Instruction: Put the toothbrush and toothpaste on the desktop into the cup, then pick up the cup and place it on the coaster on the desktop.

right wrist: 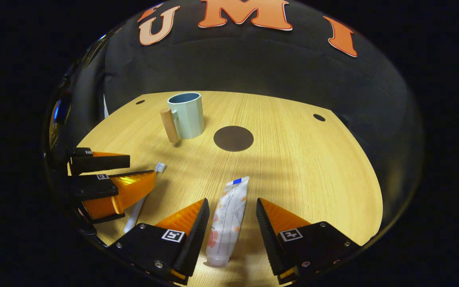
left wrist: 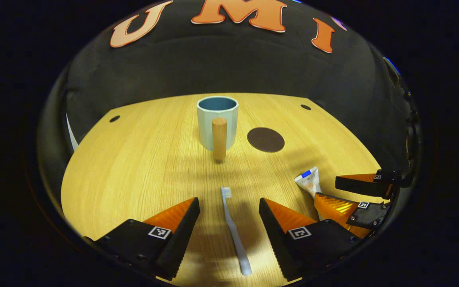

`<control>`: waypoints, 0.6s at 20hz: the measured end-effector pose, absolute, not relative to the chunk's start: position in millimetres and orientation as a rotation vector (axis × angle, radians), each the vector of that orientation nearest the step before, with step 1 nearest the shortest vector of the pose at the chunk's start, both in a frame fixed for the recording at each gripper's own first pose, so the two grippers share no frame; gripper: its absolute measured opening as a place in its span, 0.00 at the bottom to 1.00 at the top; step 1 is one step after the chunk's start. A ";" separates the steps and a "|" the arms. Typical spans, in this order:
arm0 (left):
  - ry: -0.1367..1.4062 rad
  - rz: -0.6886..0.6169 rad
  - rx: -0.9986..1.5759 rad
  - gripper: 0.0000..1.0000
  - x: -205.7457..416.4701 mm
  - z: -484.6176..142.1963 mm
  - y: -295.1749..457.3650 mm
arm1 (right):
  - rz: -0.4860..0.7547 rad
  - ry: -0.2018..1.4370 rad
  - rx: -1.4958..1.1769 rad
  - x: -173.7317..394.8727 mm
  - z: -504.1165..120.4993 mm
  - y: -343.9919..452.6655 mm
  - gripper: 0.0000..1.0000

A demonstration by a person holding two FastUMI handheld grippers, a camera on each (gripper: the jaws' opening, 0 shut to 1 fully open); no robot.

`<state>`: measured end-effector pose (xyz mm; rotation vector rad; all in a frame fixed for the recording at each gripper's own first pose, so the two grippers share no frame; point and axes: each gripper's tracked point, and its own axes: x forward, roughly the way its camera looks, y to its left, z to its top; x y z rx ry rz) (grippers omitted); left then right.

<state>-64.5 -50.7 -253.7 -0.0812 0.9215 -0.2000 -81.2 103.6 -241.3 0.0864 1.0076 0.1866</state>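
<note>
A white toothbrush (left wrist: 234, 231) lies on the wooden desktop (left wrist: 142, 159), bristles pointing away, between the fingers of my left gripper (left wrist: 228, 209), which stands open and apart from it. A white toothpaste tube (right wrist: 227, 219) lies between the fingers of my right gripper (right wrist: 232, 211), also open. The pale blue cup (left wrist: 217, 121) with a wooden handle stands upright farther back, and a dark round coaster (left wrist: 265, 139) lies just to its right. In the left gripper view the toothpaste tube (left wrist: 309, 181) and the right gripper (left wrist: 347, 190) show at the right. The right gripper view has the cup (right wrist: 187, 114), the coaster (right wrist: 233, 138), the toothbrush (right wrist: 138, 211) and the left gripper (right wrist: 128, 166).
Small dark holes (left wrist: 114, 118) mark the desktop's far corners. The black cloth wall rises right behind the table's back edge. Bare wood stretches to the left of the cup and to the right of the coaster.
</note>
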 end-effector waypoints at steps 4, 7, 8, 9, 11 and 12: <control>1.032 -0.208 -0.084 0.85 -72.7 -274.2 -55.8 | 0.199 1.073 0.117 -86.9 -254.9 110.1 0.70; 1.089 -0.193 -0.085 0.66 -73.6 -280.3 -57.6 | 0.191 1.125 0.171 -91.7 -264.0 113.4 0.69; 1.112 -0.196 -0.090 0.64 -73.6 -281.1 -60.5 | 0.189 1.140 0.185 -93.1 -266.5 114.8 0.67; 1.132 -0.190 -0.087 0.65 -72.0 -282.1 -60.6 | 0.186 1.148 0.192 -92.2 -267.6 114.6 0.67; 1.191 -0.166 -0.066 0.63 -79.5 -283.3 -57.3 | 0.177 1.157 0.214 -92.9 -266.2 113.4 0.62; 1.205 -0.159 -0.065 0.45 -79.0 -282.9 -57.2 | 0.177 1.167 0.232 -92.9 -265.7 112.3 0.59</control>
